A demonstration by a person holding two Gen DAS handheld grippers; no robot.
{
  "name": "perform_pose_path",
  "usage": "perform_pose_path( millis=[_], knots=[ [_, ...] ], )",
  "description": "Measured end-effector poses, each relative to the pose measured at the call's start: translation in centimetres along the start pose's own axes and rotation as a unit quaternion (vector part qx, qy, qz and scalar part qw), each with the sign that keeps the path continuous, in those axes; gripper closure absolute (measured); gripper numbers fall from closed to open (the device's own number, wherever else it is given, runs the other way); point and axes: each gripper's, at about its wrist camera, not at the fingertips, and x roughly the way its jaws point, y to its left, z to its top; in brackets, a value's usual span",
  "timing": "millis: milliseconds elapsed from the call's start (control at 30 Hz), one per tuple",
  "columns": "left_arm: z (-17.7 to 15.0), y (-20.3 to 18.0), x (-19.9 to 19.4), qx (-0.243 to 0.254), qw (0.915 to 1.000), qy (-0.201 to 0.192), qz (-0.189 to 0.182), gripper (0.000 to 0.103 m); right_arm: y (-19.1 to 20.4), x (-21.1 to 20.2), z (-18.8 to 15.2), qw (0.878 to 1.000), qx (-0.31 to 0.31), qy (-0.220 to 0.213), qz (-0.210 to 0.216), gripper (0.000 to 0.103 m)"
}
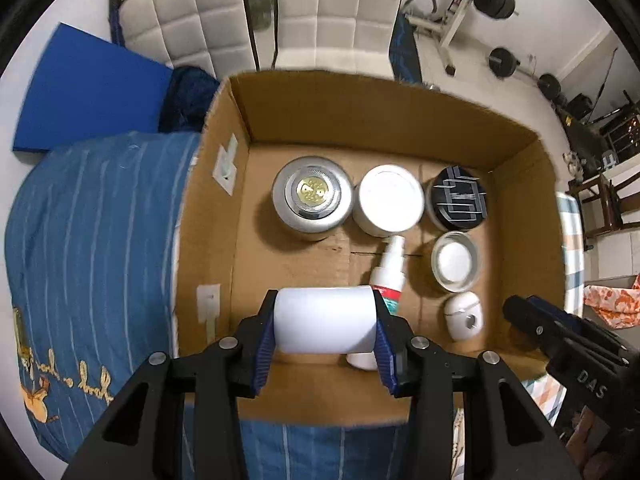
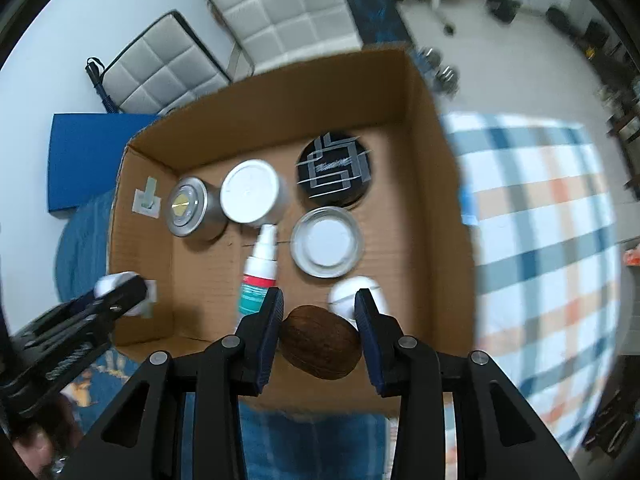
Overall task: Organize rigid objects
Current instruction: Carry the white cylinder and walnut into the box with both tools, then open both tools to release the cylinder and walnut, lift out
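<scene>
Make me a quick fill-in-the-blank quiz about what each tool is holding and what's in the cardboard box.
1. The left tool grips a white ____.
2. The right tool grips a ____ oval object.
3. The spray bottle in the cardboard box is lying ____.
4. The round black lid bears a ____ line pattern.

Missing words: cylinder; brown; on its side; silver

One cardboard box (image 1: pixel 520 184); four round tins (image 1: pixel 312 198); one spray bottle (image 1: pixel 388 268); two chairs (image 1: pixel 336 8).
</scene>
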Motion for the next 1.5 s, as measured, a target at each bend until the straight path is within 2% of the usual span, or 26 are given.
perform_pose_path(
  millis=[67,200,367,500,633,667,800,867,900,967,1000,1067,1133,1200,1267,1500],
  knots=[
    [0.6,0.2,1.9,-0.002,0.9997,0.025,-0.006,0.063,0.2,2.3,0.9,0.999,0.008,0.030,0.017,0.064],
    [1.1,0.5,5.8,-0.007,0.9964,0.082,-0.020,0.063,0.8,6.3,1.4,0.996,0.018,0.078,0.026,0.064],
    [1.1,0.7,8.4,-0.003,0.9935,0.113,-0.010,0.063,1.5,9.7,1.1,0.994,0.011,0.109,0.004,0.063],
    [0.9,0.7,9.4,-0.004,0.9916,0.129,-0.008,0.063,1.6,10.8,0.8,0.993,0.011,0.115,-0.009,0.063],
    [0.4,1.2,9.4,-0.023,0.9909,0.132,-0.014,0.047,1.1,11.5,0.4,0.992,0.016,0.122,-0.011,0.061],
    [0.3,1.3,9.3,-0.026,0.9910,0.130,-0.016,0.042,1.0,11.5,0.3,0.992,0.016,0.121,-0.015,0.057],
    [-0.2,1.3,7.7,-0.025,0.9933,0.110,-0.021,0.037,1.5,10.1,0.1,0.994,0.000,0.101,-0.040,0.037],
    [-0.6,1.0,6.3,-0.020,0.9952,0.093,-0.025,0.028,1.7,8.6,-0.2,0.995,-0.014,0.086,-0.054,0.028],
    [-0.9,0.8,5.3,-0.016,0.9965,0.079,-0.021,0.028,1.9,8.0,-0.4,0.995,-0.020,0.079,-0.062,0.027],
    [-1.5,0.4,3.3,-0.004,0.9986,0.052,0.000,0.015,2.3,6.2,-1.1,0.994,-0.036,0.056,-0.081,0.023],
    [-1.7,0.3,2.6,-0.002,0.9990,0.044,0.004,0.013,2.4,5.4,-1.2,0.994,-0.039,0.049,-0.087,0.021],
    [-2.4,0.3,0.9,-0.001,0.9996,0.029,0.003,0.007,2.3,3.5,-2.1,0.994,-0.041,0.028,-0.092,0.008],
    [-3.4,0.4,-0.9,0.000,0.9999,0.013,-0.001,0.003,2.0,1.8,-3.0,0.995,-0.041,0.015,-0.091,0.003],
    [-4.4,0.3,-2.8,0.001,1.0000,0.000,-0.002,0.003,1.9,0.2,-3.9,0.995,-0.043,0.005,-0.092,0.001],
    [-3.8,0.2,-4.0,0.001,0.9999,-0.010,0.001,0.002,1.7,-1.4,-4.4,0.995,-0.044,-0.003,-0.094,0.001],
    [-6.3,-0.4,-10.6,0.001,0.9978,-0.066,0.000,0.002,2.5,-8.4,-7.3,0.993,-0.062,-0.046,-0.090,0.001]
  ],
)
